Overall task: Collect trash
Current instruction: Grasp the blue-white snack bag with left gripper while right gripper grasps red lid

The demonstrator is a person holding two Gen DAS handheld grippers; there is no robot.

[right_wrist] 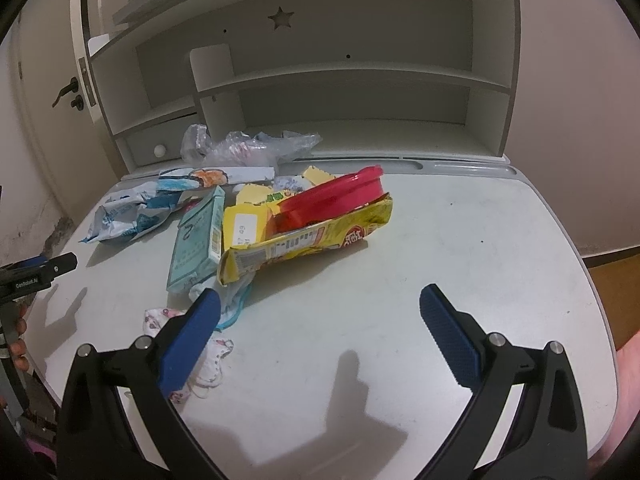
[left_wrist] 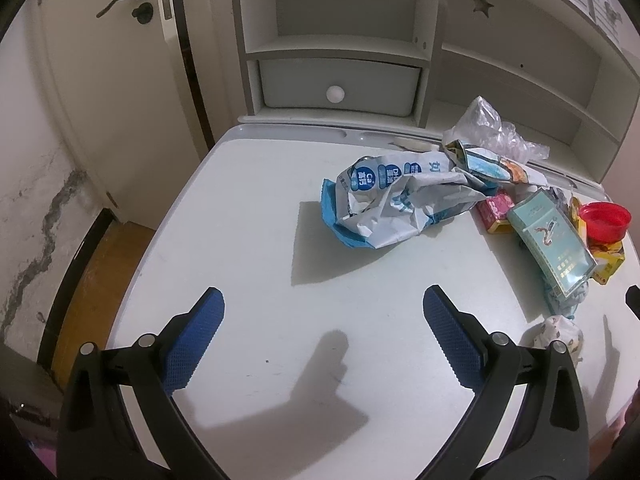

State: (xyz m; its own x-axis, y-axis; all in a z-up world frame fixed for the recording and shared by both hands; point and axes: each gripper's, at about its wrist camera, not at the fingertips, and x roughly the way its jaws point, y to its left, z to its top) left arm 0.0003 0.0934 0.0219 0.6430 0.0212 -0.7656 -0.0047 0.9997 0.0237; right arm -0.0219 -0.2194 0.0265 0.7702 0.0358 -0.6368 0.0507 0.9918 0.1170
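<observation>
Fingers wide on both: left gripper (left_wrist: 323,304) and right gripper (right_wrist: 320,302) hover empty over the worktop (right_wrist: 460,240). Trash pile sits far: yellow snack wrapper (right_wrist: 304,246), crumpled milk-powder bag (left_wrist: 392,204). Approach stage; next, lower onto one piece.

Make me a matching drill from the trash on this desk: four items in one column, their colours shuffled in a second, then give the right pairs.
Items:
1. crumpled milk-powder bag
2. cigarette box
3. round lid
4. snack wrapper

Colours:
A. red
B. yellow
C. white and blue
D. pale teal

Pairs: 1-C, 2-D, 3-A, 4-B
</observation>
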